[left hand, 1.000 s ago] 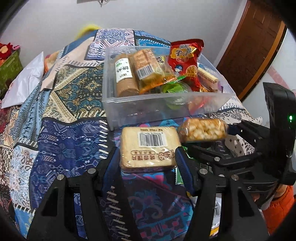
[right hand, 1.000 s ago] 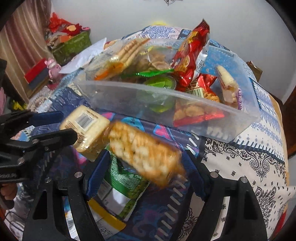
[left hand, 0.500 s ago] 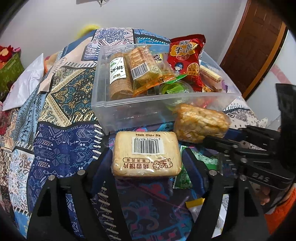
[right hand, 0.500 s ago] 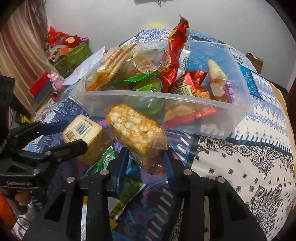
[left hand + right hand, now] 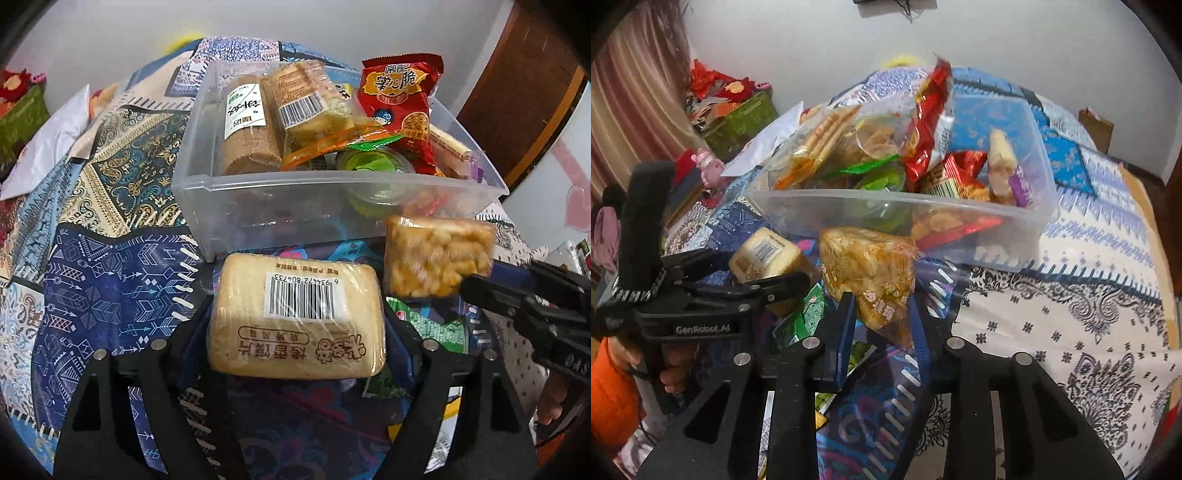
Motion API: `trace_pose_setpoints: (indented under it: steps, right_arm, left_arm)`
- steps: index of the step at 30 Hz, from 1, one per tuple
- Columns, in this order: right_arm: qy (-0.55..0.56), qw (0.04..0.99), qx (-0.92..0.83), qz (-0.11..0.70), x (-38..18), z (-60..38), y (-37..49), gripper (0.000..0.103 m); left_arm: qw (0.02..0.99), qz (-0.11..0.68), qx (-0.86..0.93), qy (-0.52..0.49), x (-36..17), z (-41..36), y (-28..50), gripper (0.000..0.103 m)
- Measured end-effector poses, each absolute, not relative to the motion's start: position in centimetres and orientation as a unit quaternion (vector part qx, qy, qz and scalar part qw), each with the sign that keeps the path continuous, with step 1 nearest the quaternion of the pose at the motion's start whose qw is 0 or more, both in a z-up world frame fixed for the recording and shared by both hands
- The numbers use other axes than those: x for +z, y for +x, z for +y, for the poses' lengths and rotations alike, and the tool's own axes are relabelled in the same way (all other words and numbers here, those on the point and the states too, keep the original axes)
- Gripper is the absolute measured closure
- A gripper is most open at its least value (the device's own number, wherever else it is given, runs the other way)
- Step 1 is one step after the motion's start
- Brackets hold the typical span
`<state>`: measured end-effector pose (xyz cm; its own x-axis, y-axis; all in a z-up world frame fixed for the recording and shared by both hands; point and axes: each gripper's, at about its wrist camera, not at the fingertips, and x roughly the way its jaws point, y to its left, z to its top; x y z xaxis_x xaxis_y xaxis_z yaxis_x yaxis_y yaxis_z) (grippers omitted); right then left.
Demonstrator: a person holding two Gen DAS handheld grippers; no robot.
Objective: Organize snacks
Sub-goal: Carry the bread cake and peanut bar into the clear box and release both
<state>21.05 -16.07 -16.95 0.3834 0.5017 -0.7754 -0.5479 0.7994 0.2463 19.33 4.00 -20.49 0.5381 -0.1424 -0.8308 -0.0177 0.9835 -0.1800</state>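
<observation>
Holding two wrapped snacks at once, you are just short of the clear plastic bin [image 5: 258, 206], which sits at twelve o'clock from both grippers on the patterned bedspread [image 5: 110, 295].

Your left gripper [image 5: 295, 332] has the toast-slice pack [image 5: 299, 314] between its blue pads; its jaws have just been opening, and I cannot tell whether they are pressing on the wrapper or only cradling it. That pack looks light and boxy, stiff enough to span the jaws, but the film is glossy and likely slick, so take it across the short sides near the middle.

Your right gripper [image 5: 882, 317] has just been closing and is clenched on the puffed-rice bar [image 5: 868, 273], pinching its lower end, while the bulk stands up toward twelve o'clock. I judge it light, crumbly and easily crushed; a gentler hold nearer the centre would stop it swinging.

Inside the bin, the red chip bag [image 5: 399, 99] stands at one o'clock and the green jelly cup [image 5: 373, 166] lies low near the front wall. A green packet [image 5: 801, 314] lies on the bedspread at seven o'clock from the bar.
</observation>
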Motion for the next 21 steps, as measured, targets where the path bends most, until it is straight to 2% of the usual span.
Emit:
trace_pose_setpoints:
  steps: [7,11,17,19,21]
  right_arm:
    - [-0.002,0.809,0.33,0.486,-18.4,-15.2,23.6,0.042]
    - [-0.016,0.809,0.332,0.485,-18.2,-13.6,24.1,0.036]
    - [-0.039,0.81,0.337,0.479,-18.2,-12.0,23.8,0.038]
    - [-0.044,0.818,0.333,0.467,-17.9,-12.1,23.5,0.048]
    - [-0.049,0.825,0.329,0.457,-17.5,-12.3,23.0,0.05]
  left_arm:
    - [0.877,0.472,-0.034,-0.079,-20.4,4.5,18.4,0.023]
    - [0.878,0.47,-0.035,-0.083,-20.2,4.6,18.2,0.023]
    - [0.882,0.463,-0.033,-0.082,-19.8,4.5,17.8,0.023]
    - [0.886,0.455,-0.032,-0.081,-19.2,4.5,17.4,0.023]
    - [0.89,0.447,-0.032,-0.08,-18.6,4.5,17.1,0.023]
